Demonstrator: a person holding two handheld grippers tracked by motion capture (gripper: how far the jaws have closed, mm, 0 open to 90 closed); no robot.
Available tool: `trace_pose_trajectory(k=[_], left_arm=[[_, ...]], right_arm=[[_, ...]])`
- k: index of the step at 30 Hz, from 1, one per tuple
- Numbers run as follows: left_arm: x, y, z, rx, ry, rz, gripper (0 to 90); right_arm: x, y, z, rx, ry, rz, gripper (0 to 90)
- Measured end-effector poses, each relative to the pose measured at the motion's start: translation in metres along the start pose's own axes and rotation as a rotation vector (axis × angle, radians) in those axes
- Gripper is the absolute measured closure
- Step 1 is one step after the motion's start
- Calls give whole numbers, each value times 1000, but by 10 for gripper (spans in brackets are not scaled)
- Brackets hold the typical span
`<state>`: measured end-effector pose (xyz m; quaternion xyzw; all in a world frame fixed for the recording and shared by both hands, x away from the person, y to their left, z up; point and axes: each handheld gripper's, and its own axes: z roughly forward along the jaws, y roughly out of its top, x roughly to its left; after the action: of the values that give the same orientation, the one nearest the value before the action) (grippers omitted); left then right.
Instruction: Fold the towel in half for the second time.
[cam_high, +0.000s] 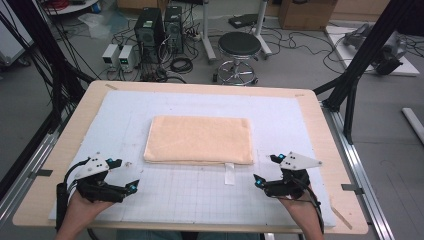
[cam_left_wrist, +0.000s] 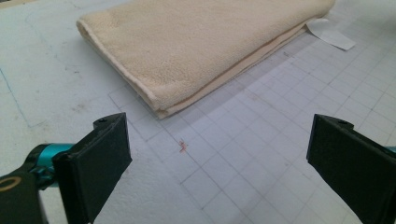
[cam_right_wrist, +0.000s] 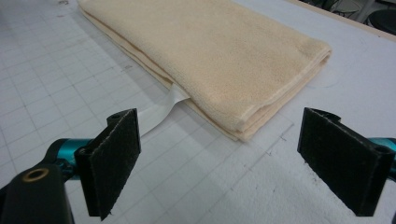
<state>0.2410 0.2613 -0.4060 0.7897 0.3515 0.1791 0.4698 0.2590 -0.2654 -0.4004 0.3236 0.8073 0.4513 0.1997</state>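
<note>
High view: folded towel (cam_high: 200, 140) lies beyond both grippers.

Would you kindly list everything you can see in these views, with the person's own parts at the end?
folded towel: one, cream, middle of the mat, folded flat.
white tag: one, white, sticking out from the towel's near edge onto the mat.
grid mat: one, pale grey-white, covering most of the table.
table: one, light wood, under the mat.
stool: one, black seat on a chrome base, on the floor beyond the table.
computer towers: two, black, on the floor beyond the table, amid cables.
cardboard box: one, brown, far floor.
left tongs: one, black, open, near left of the towel.
right tongs: one, black, open, near right of the towel.
</note>
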Motion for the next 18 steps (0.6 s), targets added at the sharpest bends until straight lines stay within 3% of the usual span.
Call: trace_pose_trajectory(k=[18], left_arm=[[-6,-14,-20,-8,27,1,66]], right_arm=[[7,-16,-16,7,1,9,125]])
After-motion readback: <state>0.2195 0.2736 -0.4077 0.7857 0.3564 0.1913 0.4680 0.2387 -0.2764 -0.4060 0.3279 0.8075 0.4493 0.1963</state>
